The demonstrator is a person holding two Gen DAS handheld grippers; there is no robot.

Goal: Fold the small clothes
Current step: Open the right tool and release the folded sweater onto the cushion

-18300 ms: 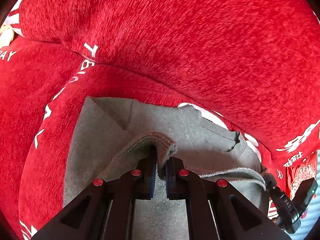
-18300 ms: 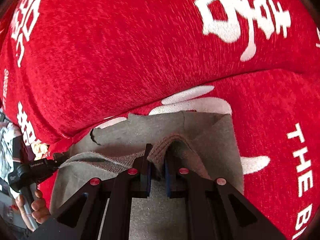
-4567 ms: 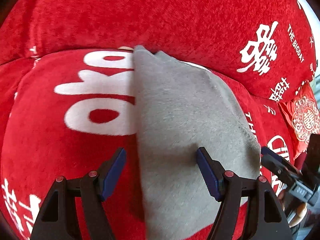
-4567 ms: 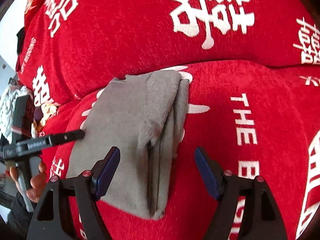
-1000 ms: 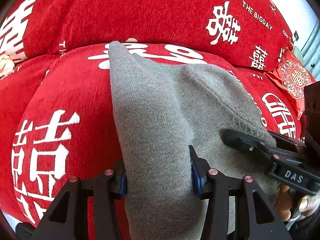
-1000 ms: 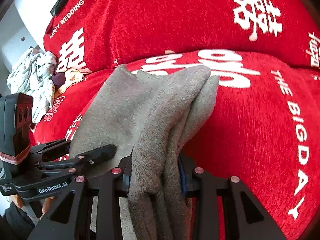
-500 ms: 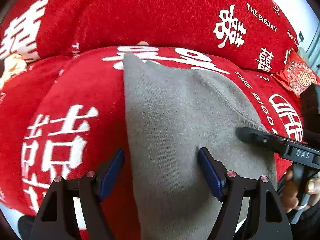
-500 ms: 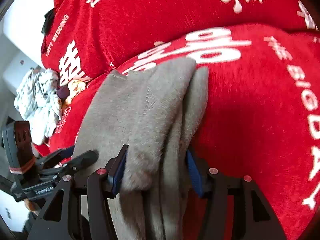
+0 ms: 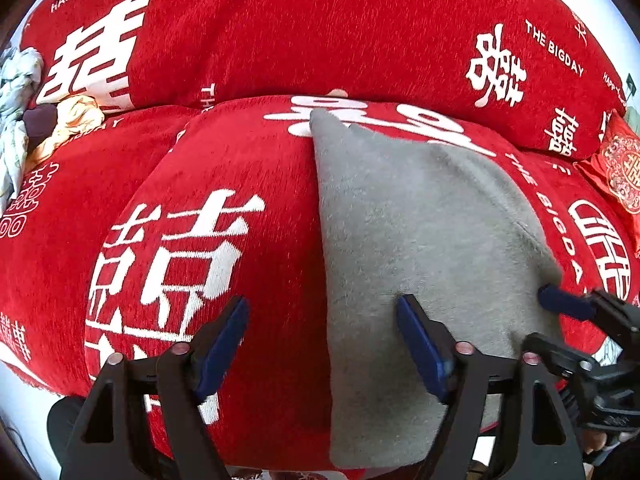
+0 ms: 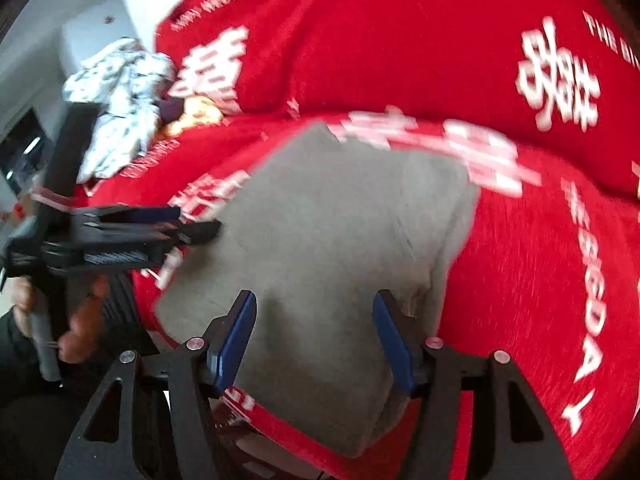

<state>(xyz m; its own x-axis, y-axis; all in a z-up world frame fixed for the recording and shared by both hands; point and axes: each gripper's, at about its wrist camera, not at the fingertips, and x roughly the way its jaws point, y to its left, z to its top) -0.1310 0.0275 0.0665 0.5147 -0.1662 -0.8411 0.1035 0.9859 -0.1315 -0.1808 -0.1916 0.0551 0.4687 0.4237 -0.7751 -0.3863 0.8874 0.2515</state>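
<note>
A folded grey garment lies flat on the red seat cushion of a sofa. It also shows in the right wrist view, which is blurred by motion. My left gripper is open and empty, its jaws straddling the garment's left edge near the front. My right gripper is open and empty over the garment's near right part. The right gripper shows at the right edge of the left wrist view. The left gripper shows at the left of the right wrist view.
The red sofa backrest with white lettering rises behind the seat. A heap of loose clothes lies at the far left of the sofa, also in the right wrist view. A small red cushion sits at the right.
Both grippers have let go of the grey garment and opened. The garment now lies flat on the seat. The right gripper has pulled back and swung, blurring its view.
</note>
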